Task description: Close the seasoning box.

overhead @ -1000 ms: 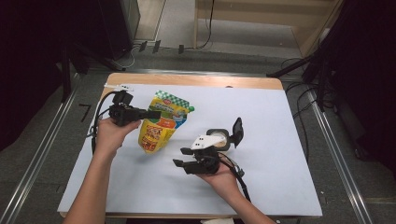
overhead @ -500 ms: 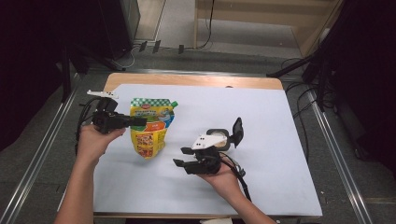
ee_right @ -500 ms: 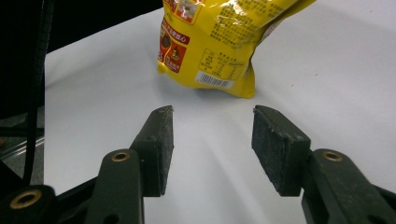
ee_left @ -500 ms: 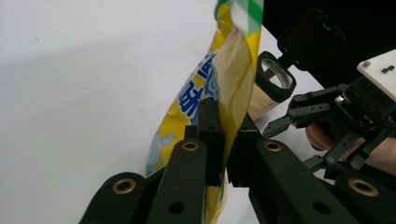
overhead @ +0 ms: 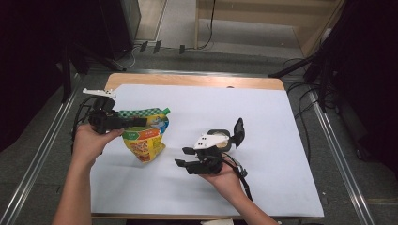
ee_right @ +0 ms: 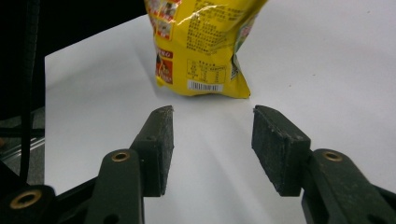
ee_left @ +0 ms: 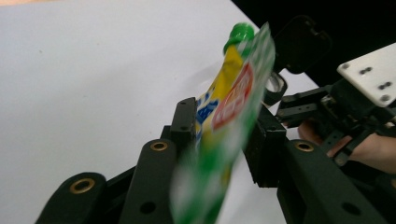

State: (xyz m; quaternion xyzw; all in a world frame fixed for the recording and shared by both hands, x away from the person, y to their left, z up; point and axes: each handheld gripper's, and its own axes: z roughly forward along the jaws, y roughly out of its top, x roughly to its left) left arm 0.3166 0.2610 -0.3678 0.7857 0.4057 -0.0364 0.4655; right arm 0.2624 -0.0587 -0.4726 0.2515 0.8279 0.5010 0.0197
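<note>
A yellow snack pouch [overhead: 145, 140] with a green checked top and a green cap stands upright on the white sheet [overhead: 244, 108], left of centre. My left gripper [overhead: 138, 123] reaches level from the left, with the pouch's top edge [ee_left: 229, 107] between its jaws. Those jaws have just been opening and now stand apart, so the pads do not press on the pouch. My right gripper [overhead: 180, 157] rests in a hand right of the pouch and points at it. Its pads [ee_right: 161, 140] stand open with nothing between them, and the pouch's base [ee_right: 201, 46] sits on the sheet ahead.
The white sheet covers a wooden table whose bare strip [overhead: 197, 80] shows along the far edge. Metal rails [overhead: 47, 140] run down both sides. Cables and dark stands [overhead: 324, 70] lie on the floor beyond. The right hand's gripper [ee_left: 336, 107] sits behind the pouch in the left gripper view.
My left hand has carried the pouch to the left and stood it upright on the sheet. The left jaws have spread apart. The right gripper has not moved.
</note>
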